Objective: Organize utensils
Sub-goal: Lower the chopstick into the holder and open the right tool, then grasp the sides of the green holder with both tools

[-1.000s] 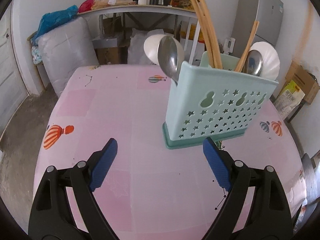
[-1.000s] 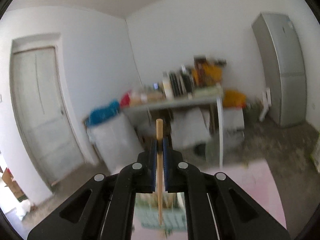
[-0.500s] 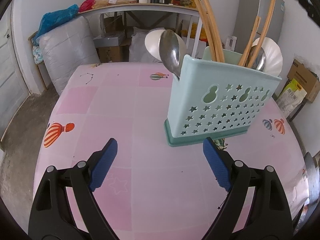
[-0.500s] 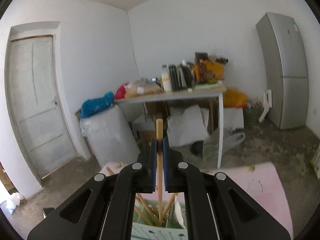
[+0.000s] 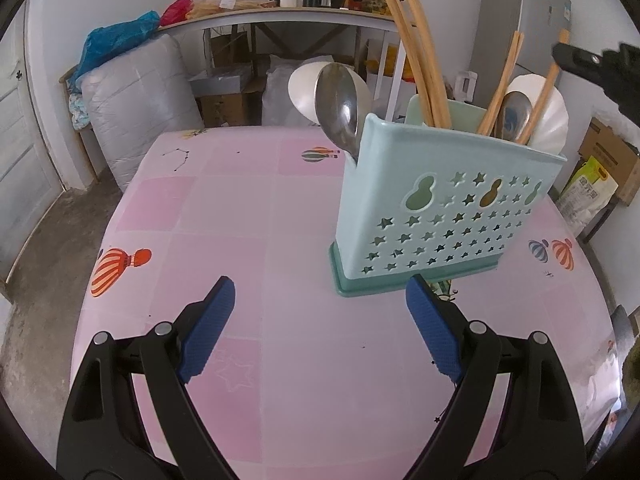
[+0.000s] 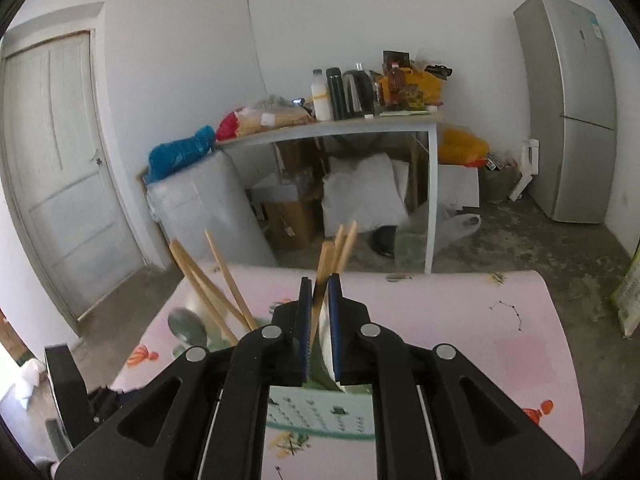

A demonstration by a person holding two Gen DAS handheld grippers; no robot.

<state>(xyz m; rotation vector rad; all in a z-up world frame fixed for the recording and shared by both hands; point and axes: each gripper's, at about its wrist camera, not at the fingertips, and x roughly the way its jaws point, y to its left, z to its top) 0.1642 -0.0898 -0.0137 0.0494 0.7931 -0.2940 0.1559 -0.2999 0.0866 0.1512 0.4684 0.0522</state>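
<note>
A pale green utensil holder (image 5: 440, 216) with star holes stands on the pink table (image 5: 248, 216). It holds wooden chopsticks (image 5: 416, 40), metal spoons (image 5: 338, 108) and white ladles (image 5: 548, 116). My left gripper (image 5: 320, 320) is open and empty, low over the table in front of the holder. My right gripper (image 6: 320, 300) is above the holder (image 6: 320, 412). Its jaws stand slightly apart around a wooden chopstick (image 6: 324, 268) that leans in the holder. The right gripper also shows at the right edge of the left wrist view (image 5: 592, 64).
A white shelf table (image 6: 340, 128) with bottles and bags stands behind. A grey fridge (image 6: 572, 108) is at the far right, a white door (image 6: 60, 168) at the left. A wrapped bundle (image 5: 136, 112) and boxes sit on the floor beyond the table.
My right gripper has come down over the holder with the chopstick, which now stands in the holder. Its jaws have parted slightly. The left gripper has barely moved.
</note>
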